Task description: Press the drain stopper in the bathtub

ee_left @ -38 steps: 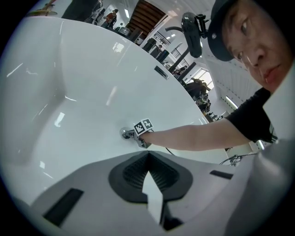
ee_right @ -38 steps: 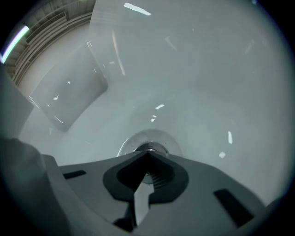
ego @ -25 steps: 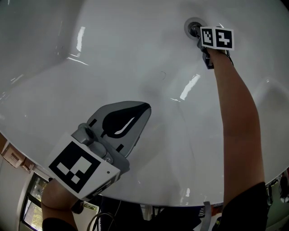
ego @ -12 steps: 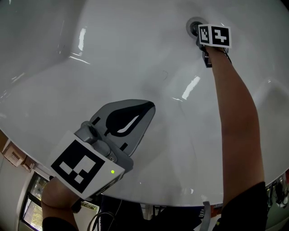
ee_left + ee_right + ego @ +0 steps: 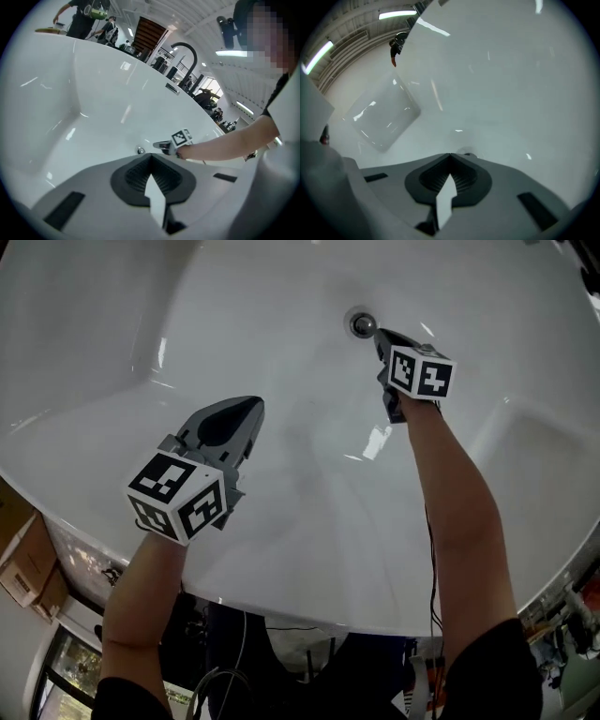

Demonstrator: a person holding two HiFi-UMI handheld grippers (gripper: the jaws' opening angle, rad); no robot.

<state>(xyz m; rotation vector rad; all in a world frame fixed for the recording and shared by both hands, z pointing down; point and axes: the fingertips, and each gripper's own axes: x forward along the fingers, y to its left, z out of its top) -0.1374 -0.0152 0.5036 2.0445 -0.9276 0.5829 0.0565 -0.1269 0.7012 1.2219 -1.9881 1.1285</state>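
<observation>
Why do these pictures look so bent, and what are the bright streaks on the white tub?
Head view: the wide lens curves the bathtub, and the streaks are glare off its glossy surface. Left gripper view: dark rounded corners, and a mosaic patch laid on afterwards at top right. Right gripper view: soft and hazy, the drain stopper smeared past the tip of the right gripper.

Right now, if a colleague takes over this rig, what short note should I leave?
Left gripper: shut, empty, over the floor of the white glossy bathtub, away from the drain.
Right gripper: shut, empty, its tip just beside the round chrome drain stopper, a small gap between them.
Done: cannot tell if the stopper is pressed.
Left: probably set the right tip on it and press.
</observation>
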